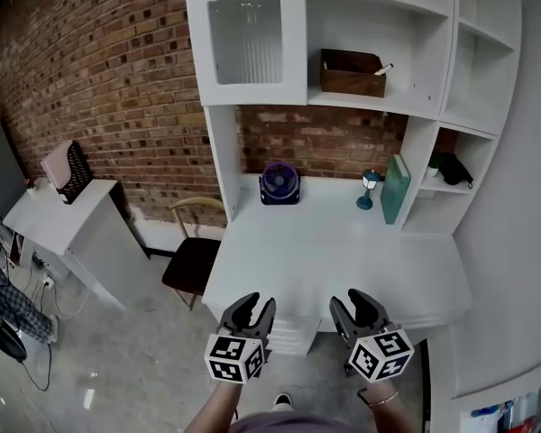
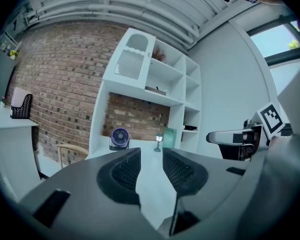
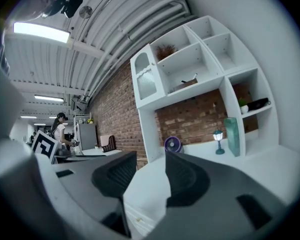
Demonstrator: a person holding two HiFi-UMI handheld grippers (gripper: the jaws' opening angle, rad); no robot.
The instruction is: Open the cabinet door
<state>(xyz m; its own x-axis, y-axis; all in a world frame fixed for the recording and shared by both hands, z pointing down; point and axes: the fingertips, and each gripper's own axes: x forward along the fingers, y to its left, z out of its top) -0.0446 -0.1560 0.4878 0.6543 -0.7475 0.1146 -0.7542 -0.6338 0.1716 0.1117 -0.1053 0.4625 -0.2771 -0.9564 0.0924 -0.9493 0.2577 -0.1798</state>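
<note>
Head camera looks steeply down at the desk [image 1: 343, 251]; my left gripper [image 1: 255, 303] and right gripper [image 1: 350, 299] cameras face level across it. All share the purple fan [image 1: 279, 181].

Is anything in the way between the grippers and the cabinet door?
Nothing visible is. The shut cabinet door sits high above the desk; the left gripper and right gripper hover open at the desk's near edge.

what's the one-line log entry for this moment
cabinet door: closed, untouched | left gripper: open, empty | right gripper: open, empty
</note>
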